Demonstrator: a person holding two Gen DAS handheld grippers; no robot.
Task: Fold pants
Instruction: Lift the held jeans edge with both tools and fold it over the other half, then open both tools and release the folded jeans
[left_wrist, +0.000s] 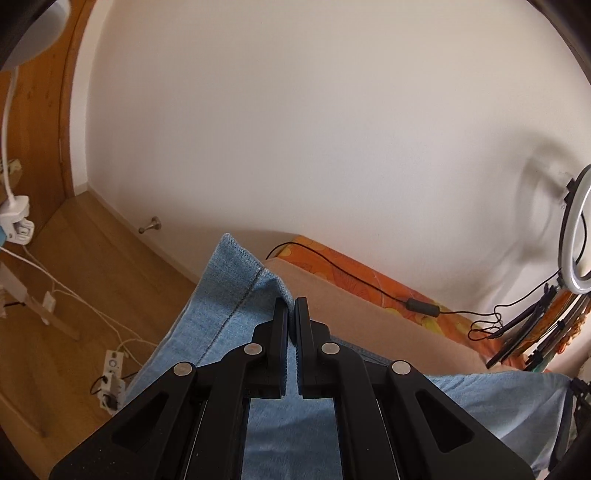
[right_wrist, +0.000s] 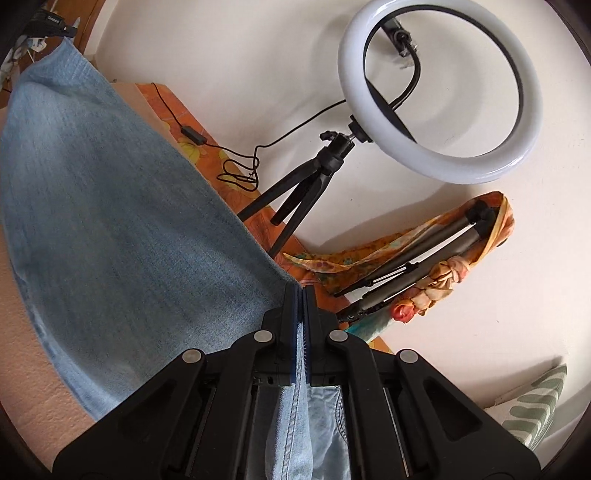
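Note:
Light blue denim pants (left_wrist: 229, 295) hang stretched between both grippers above a beige surface (left_wrist: 369, 321). My left gripper (left_wrist: 291, 314) is shut on one end of the fabric, where a seam and hem corner stick up past the fingertips. In the right wrist view the same pants (right_wrist: 110, 206) spread out to the left as a wide sheet. My right gripper (right_wrist: 300, 295) is shut on their edge, and a stitched seam runs down between its jaws. The far corner of the cloth is held up at the top left of that view.
A ring light (right_wrist: 439, 92) on a small black tripod (right_wrist: 306, 184) stands close ahead of the right gripper, its cable (left_wrist: 413, 304) running along an orange patterned cloth (left_wrist: 362, 277). Folded tripods wrapped in cloth (right_wrist: 424, 258) lean on the white wall. Wooden floor with a power strip (left_wrist: 110, 380) lies left.

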